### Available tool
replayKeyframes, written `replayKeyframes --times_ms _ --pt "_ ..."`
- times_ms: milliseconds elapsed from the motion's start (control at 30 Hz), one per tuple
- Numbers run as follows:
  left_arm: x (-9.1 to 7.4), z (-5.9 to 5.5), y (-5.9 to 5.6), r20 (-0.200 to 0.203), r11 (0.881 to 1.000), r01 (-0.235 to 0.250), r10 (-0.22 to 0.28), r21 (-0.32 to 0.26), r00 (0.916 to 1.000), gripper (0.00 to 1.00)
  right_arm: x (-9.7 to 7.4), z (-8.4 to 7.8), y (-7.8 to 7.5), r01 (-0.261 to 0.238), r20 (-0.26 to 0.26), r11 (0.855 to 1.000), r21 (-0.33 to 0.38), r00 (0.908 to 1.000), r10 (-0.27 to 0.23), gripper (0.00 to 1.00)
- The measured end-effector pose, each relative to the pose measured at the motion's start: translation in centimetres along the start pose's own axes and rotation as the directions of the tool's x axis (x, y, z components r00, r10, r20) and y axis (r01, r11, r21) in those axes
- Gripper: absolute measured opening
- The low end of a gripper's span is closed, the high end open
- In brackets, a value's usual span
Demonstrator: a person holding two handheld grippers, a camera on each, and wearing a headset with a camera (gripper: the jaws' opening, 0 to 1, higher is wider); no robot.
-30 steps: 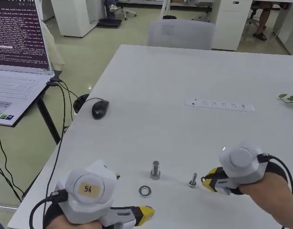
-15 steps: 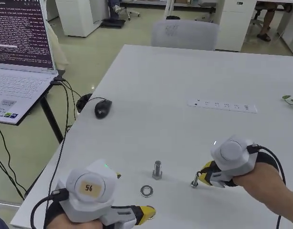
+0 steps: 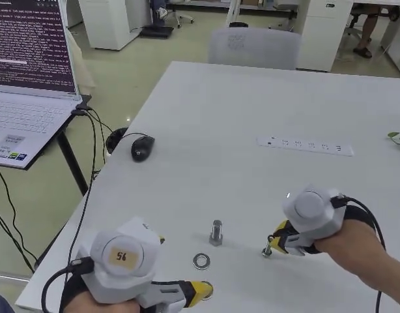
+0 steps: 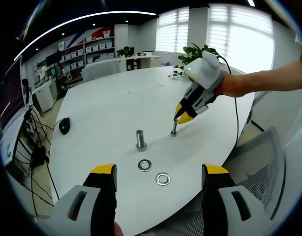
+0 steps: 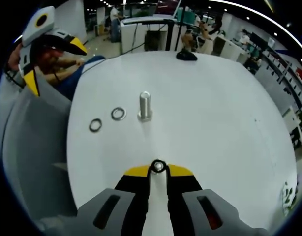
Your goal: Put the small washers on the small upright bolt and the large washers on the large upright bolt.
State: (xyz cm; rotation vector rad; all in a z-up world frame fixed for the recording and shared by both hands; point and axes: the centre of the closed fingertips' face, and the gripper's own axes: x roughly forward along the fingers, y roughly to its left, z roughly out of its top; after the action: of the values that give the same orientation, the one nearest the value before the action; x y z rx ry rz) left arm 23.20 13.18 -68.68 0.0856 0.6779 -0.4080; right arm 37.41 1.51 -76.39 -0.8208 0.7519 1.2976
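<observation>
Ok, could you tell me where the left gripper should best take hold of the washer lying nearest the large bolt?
Probably its outer rim, from straight above: the washer lies flat on the table, so only opposite edges offer a pinch. The open left gripper could straddle it, clear of the second washer.

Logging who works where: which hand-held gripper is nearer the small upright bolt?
Right. The right hand-held gripper has its tips at the small upright bolt; the left hand-held gripper hangs open by the table edge, washers between.
</observation>
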Motion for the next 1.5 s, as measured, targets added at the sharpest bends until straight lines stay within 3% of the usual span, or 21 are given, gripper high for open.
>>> replayKeyframes --times_ms 533,900,1167,1300,1500 --pt "0.0 -0.2 0.0 -0.004 1.000 0.000 0.000 -0.002 1.0000 0.70 1.0 -0.5 0.2 -0.017 -0.045 1.000 -0.019 0.9989 0.016 0.14" --pt "0.2 0.0 -0.1 -0.008 1.000 0.007 -0.007 0.007 0.9999 0.70 3.4 -2.2 0.5 -0.032 -0.067 0.999 0.031 0.9972 0.034 0.14" --pt "0.1 -0.1 0.1 -0.012 1.000 0.001 -0.001 0.004 0.9999 0.70 3.8 -3.1 0.8 -0.033 -0.072 0.998 0.048 0.9967 0.036 0.17" --pt "0.1 -0.3 0.1 -0.015 1.000 0.001 -0.001 0.002 0.9999 0.70 3.6 -4.2 1.2 -0.038 -0.084 0.997 0.073 0.9955 0.044 0.17" --pt "0.2 -0.4 0.1 -0.015 1.000 0.002 -0.002 0.000 0.9999 0.70 3.3 -5.6 3.3 -0.065 -0.099 0.994 0.083 0.9924 0.073 0.17"
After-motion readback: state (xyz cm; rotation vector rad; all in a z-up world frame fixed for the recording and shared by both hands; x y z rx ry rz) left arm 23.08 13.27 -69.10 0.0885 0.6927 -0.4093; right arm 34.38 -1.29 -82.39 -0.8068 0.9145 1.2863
